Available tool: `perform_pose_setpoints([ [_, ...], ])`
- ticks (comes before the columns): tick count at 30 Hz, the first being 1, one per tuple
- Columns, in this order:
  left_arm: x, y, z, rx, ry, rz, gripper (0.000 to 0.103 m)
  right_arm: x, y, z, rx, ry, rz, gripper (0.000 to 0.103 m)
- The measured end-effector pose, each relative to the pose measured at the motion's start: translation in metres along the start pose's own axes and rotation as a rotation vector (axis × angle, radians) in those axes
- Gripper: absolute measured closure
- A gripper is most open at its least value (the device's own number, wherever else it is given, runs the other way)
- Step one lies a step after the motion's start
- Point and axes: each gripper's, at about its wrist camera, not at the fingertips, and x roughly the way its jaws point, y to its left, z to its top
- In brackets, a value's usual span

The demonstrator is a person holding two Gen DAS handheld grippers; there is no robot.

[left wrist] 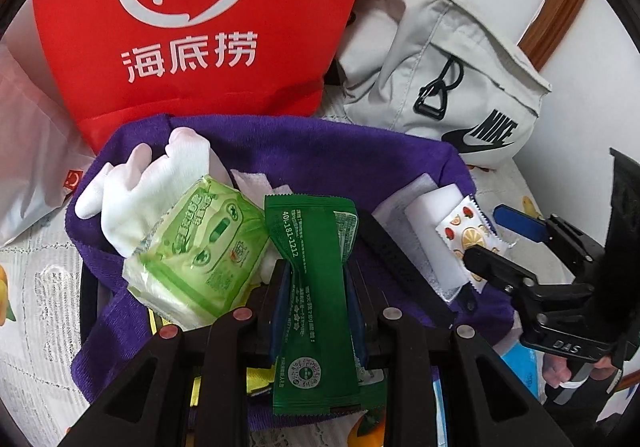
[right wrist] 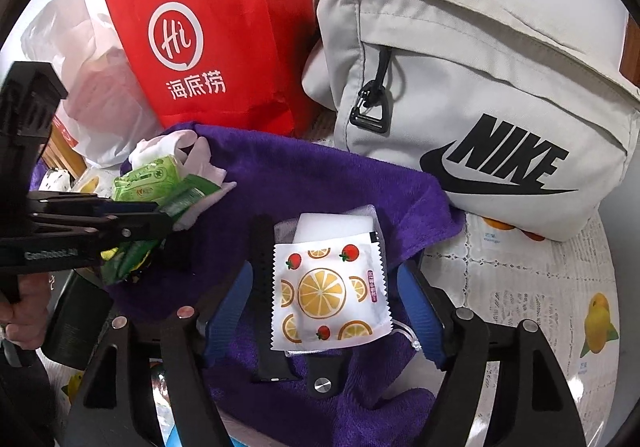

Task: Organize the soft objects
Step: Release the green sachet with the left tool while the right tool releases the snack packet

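Green sachet [left wrist: 310,283] pinched mid-length in my left hand-held gripper [left wrist: 316,287]; could slide out. Right hand-held gripper [right wrist: 328,299] spread wide around fruit-print packet [right wrist: 330,297], towel [right wrist: 320,175] at 12 may snag.

1. The purple towel [left wrist: 320,151] covers the container beneath it; only a black rim [left wrist: 89,299] shows at the left, so its kind cannot be told.
2. The green sachet [left wrist: 316,299] hides the gap between the left gripper [left wrist: 316,287] fingers, and its small print is unreadable.
3. The fruit-print packet [right wrist: 330,293] covers most of the white sponge block [right wrist: 336,225] behind it.
4. The black strap [right wrist: 264,287] is partly hidden by that packet.
5. The red paper bag [left wrist: 200,15] is cut off by the top edge in both views.
6. The contents of the translucent plastic bag [right wrist: 100,87] stay blurred.
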Motion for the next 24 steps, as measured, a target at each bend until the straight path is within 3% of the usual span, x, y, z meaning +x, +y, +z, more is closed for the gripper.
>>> perform_pose_setpoints([
  [17, 0.012, -0.004, 0.001, 0.011, 0.025, 0.013, 0.074, -0.014, 0.009, 0.006, -0.034, -0.026, -0.015, 0.029],
  [24, 0.014, -0.005, 0.000, 0.000, 0.048, -0.004, 0.067, -0.017, 0.008, 0.005, -0.032, -0.034, -0.029, 0.029],
])
